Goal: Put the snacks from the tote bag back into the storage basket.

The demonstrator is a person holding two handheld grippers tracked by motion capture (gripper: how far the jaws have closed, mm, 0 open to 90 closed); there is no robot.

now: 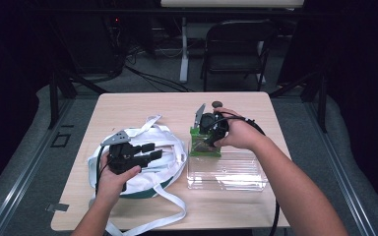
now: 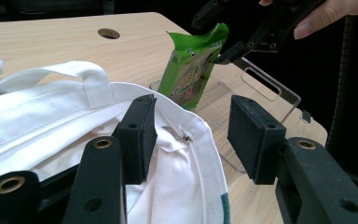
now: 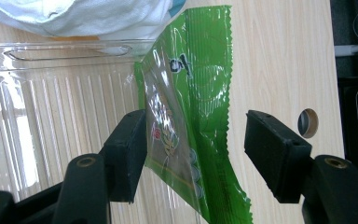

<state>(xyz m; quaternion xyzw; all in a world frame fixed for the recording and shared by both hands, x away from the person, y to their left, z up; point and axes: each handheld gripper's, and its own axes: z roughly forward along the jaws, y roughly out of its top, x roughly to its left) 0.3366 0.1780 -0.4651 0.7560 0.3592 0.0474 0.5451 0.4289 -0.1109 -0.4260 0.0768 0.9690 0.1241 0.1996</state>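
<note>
A white cloth tote bag lies on the left half of the wooden table. My left gripper hovers over it, open, its jaws straddling the bag's rim; the left pad rests by the inner cloth. A green snack packet stands upright at the far left corner of a clear plastic tray. My right gripper comes down over the packet, open. In the right gripper view the packet stands between the jaws, close to the left pad and apart from the other.
A round cable hole sits near the table's far edge. A long bag strap trails to the front edge. Behind the table stand a dark folding chair and a white desk leg. Black frame bars flank both sides.
</note>
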